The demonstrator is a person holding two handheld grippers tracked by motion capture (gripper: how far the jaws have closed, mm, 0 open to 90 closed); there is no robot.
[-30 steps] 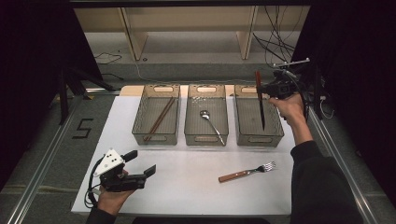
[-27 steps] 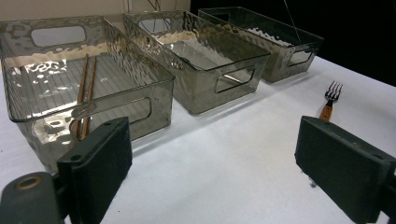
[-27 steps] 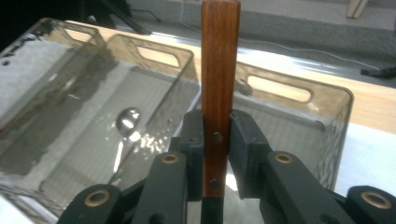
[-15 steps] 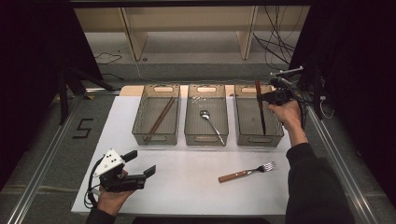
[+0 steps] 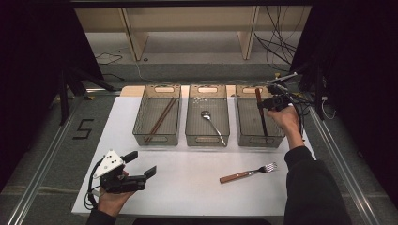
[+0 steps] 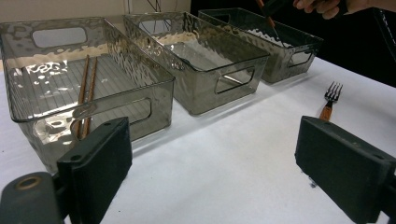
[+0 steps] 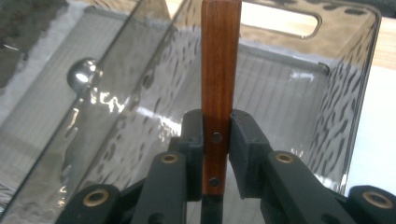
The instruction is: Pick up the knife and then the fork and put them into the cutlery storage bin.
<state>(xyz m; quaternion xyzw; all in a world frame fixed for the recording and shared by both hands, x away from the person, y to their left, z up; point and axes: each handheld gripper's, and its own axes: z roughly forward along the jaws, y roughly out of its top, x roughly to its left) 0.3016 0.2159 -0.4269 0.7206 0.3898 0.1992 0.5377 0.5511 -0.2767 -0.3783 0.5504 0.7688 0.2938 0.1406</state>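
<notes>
One knife (image 7: 219,70) clamped in right hand-held gripper (image 7: 217,149) over right bin (image 5: 244,136); lower, release. Left hand-held gripper (image 6: 210,177) wide open, empty.

**White surface with three bins and a fork**

We see a white surface (image 5: 187,183) running across the middle of the high view. Three clear, smoke-tinted bins stand directly on it in a row along its far edge, close together but apart: the left bin (image 5: 141,123), the middle bin (image 5: 190,123) and the right bin (image 5: 240,123). Each has a cut-out handle in its end walls. Nearer to us, to the right of centre, a fork (image 5: 248,172) with a wooden handle lies flat on the surface, well apart from the bins, its tines pointing right and slightly away. We find the rest of the white top bare.
</notes>
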